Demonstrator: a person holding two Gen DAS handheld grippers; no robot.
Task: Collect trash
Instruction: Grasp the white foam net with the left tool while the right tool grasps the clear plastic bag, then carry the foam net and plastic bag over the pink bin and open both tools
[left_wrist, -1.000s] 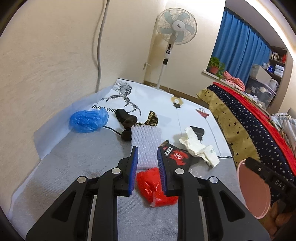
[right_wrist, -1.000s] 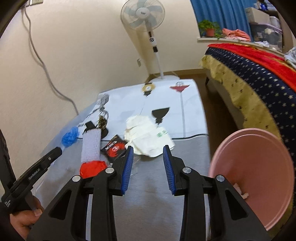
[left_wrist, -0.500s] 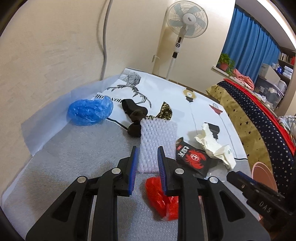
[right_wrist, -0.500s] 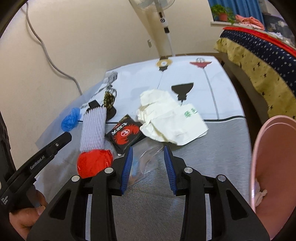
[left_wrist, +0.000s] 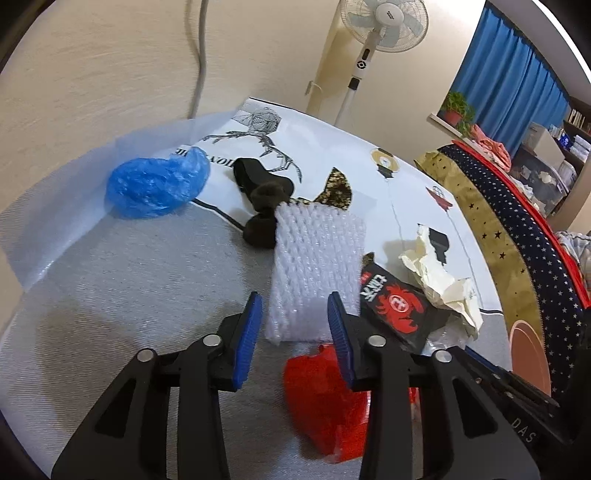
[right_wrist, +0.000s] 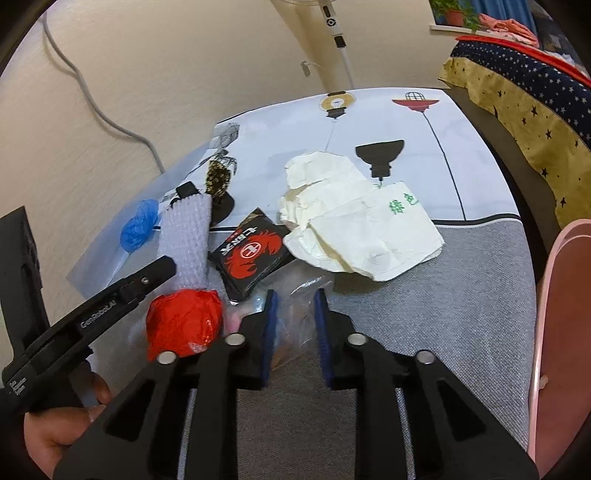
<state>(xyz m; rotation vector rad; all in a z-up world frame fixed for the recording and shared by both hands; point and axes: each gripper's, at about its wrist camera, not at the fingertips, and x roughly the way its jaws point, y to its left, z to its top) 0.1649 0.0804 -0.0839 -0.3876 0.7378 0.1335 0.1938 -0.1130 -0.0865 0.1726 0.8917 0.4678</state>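
Observation:
Trash lies on a grey mat: a white foam net sleeve, a red plastic wad, a black packet with a red crab print, crumpled white paper, a blue plastic bag and a clear plastic bag. My left gripper is open, its jaws either side of the near end of the foam sleeve. My right gripper is open, its jaws straddling the clear bag. The left gripper also shows in the right wrist view.
A pink bin stands at the right edge, by a bed with a starred cover. A black sock lies behind the foam sleeve. A printed white sheet, a standing fan and the wall lie beyond.
My left gripper has opened wider and moved forward to the foam sleeve. My right gripper has moved forward and down onto the clear bag and narrowed around it.

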